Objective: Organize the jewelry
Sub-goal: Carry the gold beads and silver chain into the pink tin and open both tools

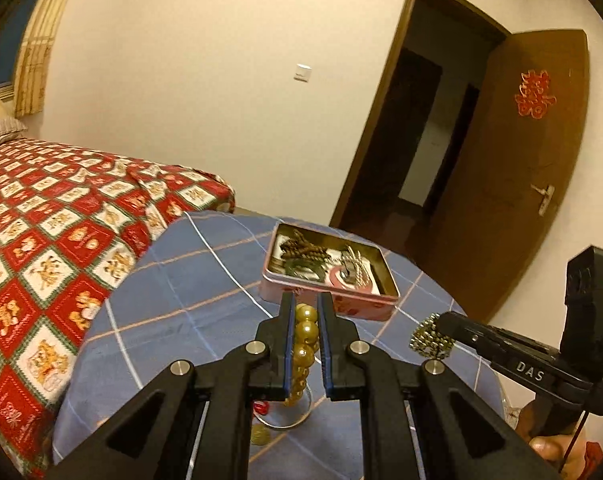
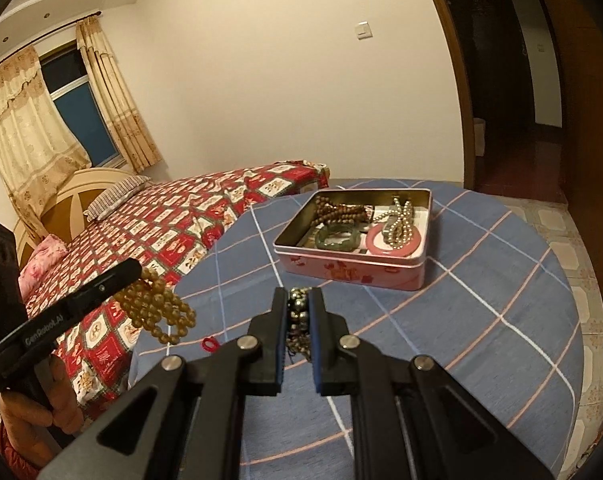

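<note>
Short of the pink tin [image 2: 353, 260], your left claw [image 1: 306, 312] clenches limp amber beads [image 1: 303, 344], your right claw [image 2: 299, 300] a slippery metallic strand [image 2: 297, 312].

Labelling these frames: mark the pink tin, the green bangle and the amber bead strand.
pink tin [image 2: 353, 268], right wrist view, front wall.
green bangle [image 2: 328, 243], right wrist view, near rim.
amber bead strand [image 1: 304, 332], left wrist view, second bead.

Left gripper [image 1: 305, 304] clamped, pointing toward twelve o'clock, tilted down; right gripper [image 2: 298, 300] likewise clamped, alongside at three o'clock.
</note>
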Tool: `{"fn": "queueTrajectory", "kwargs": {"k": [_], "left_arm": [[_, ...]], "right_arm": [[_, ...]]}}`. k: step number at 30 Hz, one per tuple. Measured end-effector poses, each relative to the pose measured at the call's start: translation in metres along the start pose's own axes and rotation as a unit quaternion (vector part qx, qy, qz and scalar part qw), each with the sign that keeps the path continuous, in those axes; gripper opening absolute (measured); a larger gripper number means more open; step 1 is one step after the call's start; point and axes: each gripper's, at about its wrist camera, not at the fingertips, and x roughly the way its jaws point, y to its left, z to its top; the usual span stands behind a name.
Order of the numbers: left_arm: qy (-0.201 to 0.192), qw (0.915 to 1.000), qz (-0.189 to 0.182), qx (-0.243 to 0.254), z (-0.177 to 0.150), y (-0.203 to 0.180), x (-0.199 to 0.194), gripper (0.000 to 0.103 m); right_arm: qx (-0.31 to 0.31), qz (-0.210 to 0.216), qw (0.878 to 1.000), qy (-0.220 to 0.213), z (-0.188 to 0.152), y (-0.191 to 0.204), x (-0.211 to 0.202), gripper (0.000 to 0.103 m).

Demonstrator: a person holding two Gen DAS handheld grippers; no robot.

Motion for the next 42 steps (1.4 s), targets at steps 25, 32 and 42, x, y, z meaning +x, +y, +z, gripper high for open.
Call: {"fn": "queueTrajectory", "kwargs": {"k": [25,32,42], "left_arm": [[0.054,0.9973,-0.015,0.047,0.007,-0.04,0.073,0.01],[0.058,0.9971,-0.019,0.047,0.01,-0.04,0.082,0.01],[0.047,0.9974,-0.032,0.045,0.022,-0.044,0.088,0.01]], "right_arm": [[0.026,-0.028,0.999,0.015,0.015,-0.034,0.014,0.013],[0.022,-0.031,0.999,0.01,0.023,-0.036,0.015,0.013],[0.007,-0.031,0.999,-0.007,0.043,-0.033,0.021,0.013]]}}
